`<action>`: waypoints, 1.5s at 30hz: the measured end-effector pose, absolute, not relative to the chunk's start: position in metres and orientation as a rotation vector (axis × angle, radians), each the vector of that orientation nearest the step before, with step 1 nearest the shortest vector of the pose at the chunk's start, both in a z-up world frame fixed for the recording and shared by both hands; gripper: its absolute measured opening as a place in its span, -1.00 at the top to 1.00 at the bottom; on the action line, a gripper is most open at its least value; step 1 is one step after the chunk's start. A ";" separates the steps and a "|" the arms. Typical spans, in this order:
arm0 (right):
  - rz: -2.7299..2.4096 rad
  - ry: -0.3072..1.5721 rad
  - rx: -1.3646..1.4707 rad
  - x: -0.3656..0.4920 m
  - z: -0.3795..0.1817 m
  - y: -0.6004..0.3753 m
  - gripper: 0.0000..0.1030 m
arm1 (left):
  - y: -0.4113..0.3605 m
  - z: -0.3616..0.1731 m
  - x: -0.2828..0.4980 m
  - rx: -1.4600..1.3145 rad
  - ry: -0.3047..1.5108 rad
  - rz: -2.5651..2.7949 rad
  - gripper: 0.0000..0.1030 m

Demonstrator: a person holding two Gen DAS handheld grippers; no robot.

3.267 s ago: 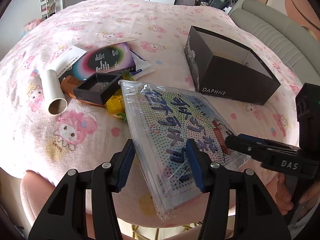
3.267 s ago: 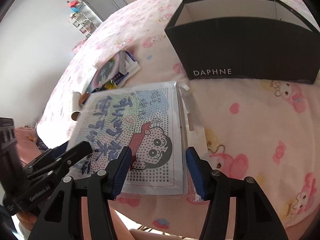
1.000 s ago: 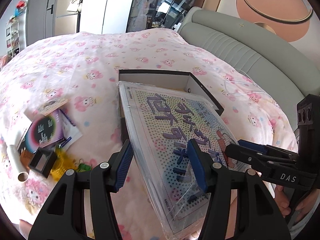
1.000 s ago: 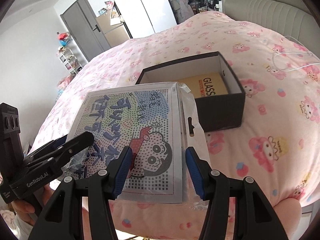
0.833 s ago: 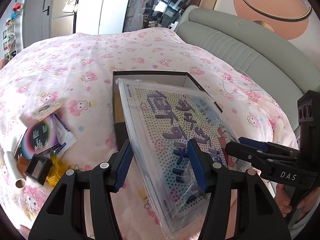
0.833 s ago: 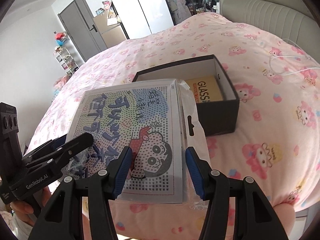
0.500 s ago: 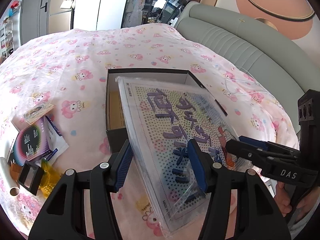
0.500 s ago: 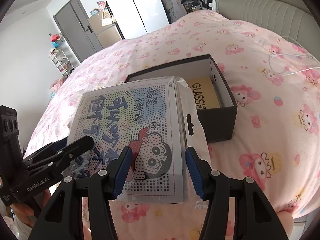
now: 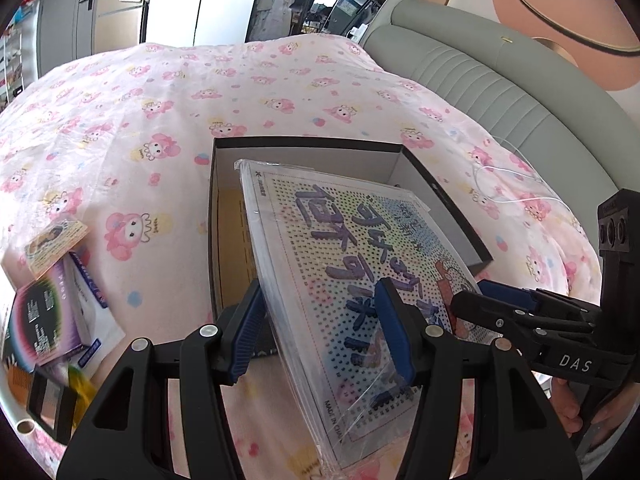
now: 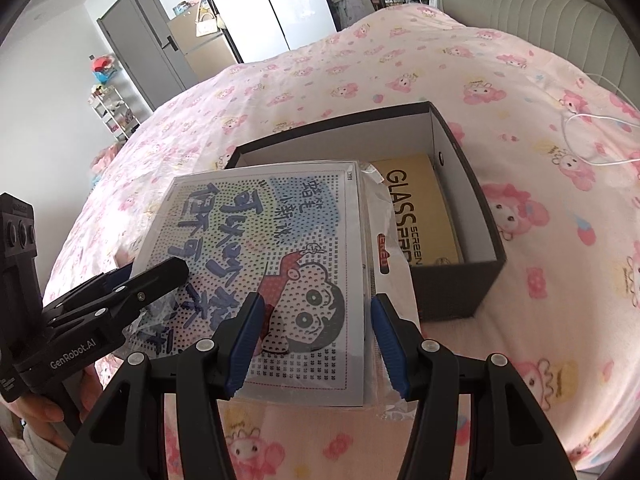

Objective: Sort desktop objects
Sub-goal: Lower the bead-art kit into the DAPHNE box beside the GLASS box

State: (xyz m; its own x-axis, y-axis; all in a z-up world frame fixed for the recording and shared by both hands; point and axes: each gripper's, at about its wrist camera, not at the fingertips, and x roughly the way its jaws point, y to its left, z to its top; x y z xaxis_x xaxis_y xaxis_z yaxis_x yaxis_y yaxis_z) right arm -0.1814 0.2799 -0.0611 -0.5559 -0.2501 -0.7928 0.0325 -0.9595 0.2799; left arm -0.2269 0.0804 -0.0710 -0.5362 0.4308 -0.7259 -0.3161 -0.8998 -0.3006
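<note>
Held the bagged bead-art kit [image 10: 280, 264] tilted above the near end of the black box [image 10: 468, 216]. Left gripper [image 9: 320, 332] and right gripper [image 10: 312, 336] each closed on its near edge. Contained a yellow "GLASS" package [image 10: 420, 208] flat on the floor.

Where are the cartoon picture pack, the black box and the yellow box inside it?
cartoon picture pack [image 10: 280, 256], right wrist view, printed front.
black box [image 10: 452, 296], right wrist view, near outer wall.
yellow box [image 10: 416, 208], right wrist view, lettered top.
</note>
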 end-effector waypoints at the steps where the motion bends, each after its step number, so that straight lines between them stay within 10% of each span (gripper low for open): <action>1: -2.609 -0.353 1.394 -0.186 -0.063 0.280 0.00 | 0.080 -0.074 -0.232 -1.205 -0.191 2.420 -0.10; 22: -2.573 -0.286 1.476 -0.276 -0.085 0.275 0.00 | 0.076 -0.117 -0.336 -1.363 -0.308 2.345 -0.11; 45: -2.583 -0.158 1.516 -0.263 -0.104 0.258 0.04 | 0.116 -0.120 -0.306 -1.369 0.128 2.468 -0.12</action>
